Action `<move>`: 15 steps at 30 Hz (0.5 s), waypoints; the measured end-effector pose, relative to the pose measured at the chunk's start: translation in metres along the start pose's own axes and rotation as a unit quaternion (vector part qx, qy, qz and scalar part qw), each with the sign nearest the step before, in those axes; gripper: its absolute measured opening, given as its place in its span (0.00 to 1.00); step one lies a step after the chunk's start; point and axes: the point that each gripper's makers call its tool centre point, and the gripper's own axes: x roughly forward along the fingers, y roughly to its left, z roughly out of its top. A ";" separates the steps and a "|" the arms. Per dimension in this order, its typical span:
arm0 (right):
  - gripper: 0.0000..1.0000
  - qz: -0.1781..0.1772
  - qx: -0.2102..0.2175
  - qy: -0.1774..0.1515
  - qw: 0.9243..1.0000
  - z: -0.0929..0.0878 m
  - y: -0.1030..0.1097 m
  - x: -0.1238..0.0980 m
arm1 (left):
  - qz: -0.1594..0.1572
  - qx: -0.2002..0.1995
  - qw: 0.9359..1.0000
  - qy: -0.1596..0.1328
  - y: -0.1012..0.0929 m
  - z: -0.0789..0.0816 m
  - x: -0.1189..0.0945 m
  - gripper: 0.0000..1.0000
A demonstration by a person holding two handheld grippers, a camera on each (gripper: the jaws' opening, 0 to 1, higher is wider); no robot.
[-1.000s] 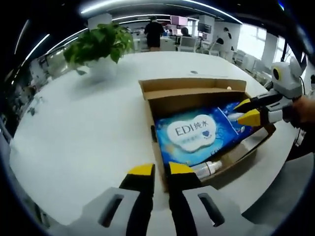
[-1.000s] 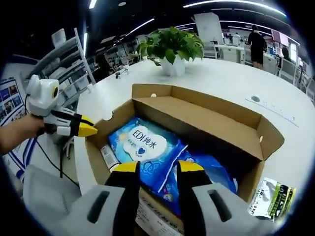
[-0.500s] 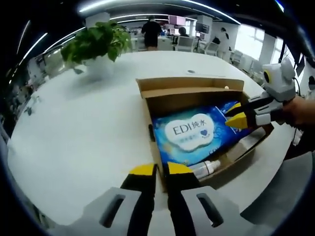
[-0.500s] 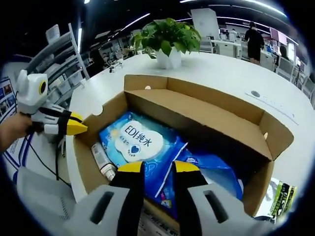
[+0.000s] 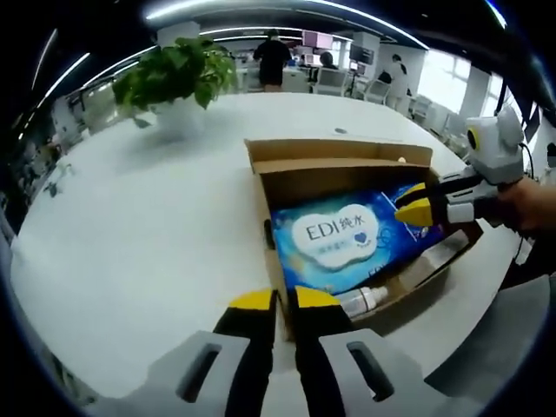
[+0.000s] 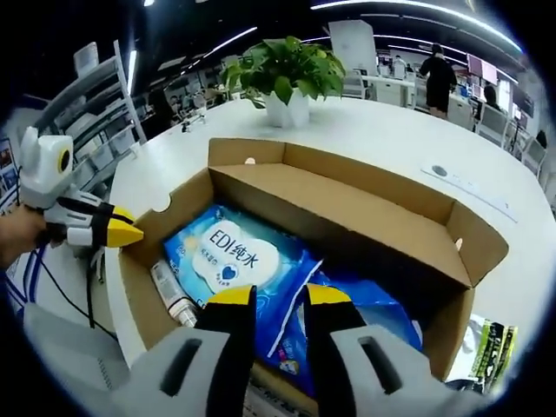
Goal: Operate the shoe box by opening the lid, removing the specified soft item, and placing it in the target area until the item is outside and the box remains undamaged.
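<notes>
An open cardboard shoe box [image 5: 339,149] [image 6: 347,208] sits on a white round table [image 5: 130,217]. Inside lies a blue soft wipes pack [image 5: 339,239] [image 6: 230,256] with a white EDI label. A second blue pack [image 6: 373,304] lies beside it. My right gripper [image 6: 278,295] [image 5: 415,207] reaches into the box, its jaws drawn in on the near edge of the EDI pack. My left gripper [image 5: 282,300] [image 6: 130,234] hovers shut just outside the box's short end, holding nothing.
A small clear bottle [image 5: 365,300] [image 6: 169,291] lies along the box's end wall. A potted plant [image 5: 174,78] [image 6: 282,69] stands farther out on the table. A green and black packet [image 6: 491,343] lies beside the box. People stand at desks in the background.
My right gripper's jaws have narrowed from well apart to close together on the wipes pack. The left gripper has stayed shut near the box end.
</notes>
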 end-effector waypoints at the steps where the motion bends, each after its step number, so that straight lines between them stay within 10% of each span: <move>1: 0.24 -0.001 0.008 0.001 1.000 0.000 -0.002 0.000 | 0.000 0.000 1.000 0.000 0.000 0.000 0.000 0.04; 15: 0.18 0.033 0.037 0.020 0.999 -0.003 0.006 0.016 | -0.008 -0.014 1.000 -0.005 0.000 0.000 0.000 0.04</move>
